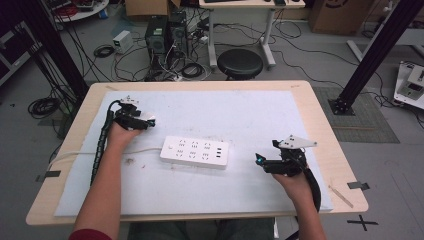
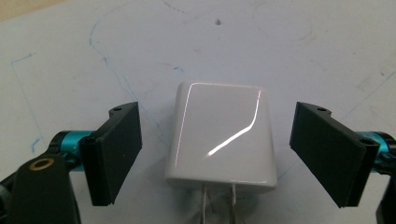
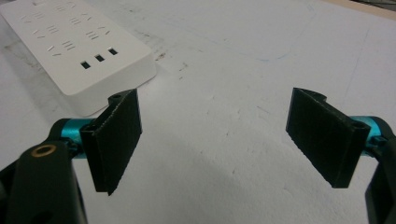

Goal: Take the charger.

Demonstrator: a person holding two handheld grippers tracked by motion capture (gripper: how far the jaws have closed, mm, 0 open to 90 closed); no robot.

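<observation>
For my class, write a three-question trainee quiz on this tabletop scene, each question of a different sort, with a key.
1. True or false: the left gripper has shut on the white plug adapter.
2. Multiple choice: the power strip lies (A) between the two grippers, (B) on the stool, (C) off the white mat.
3. Fill in: the right gripper is ____ with bare mat between its fingers.

Key: 1 false, its fingers stand apart beside the adapter. 2 A. 3 open.
</observation>
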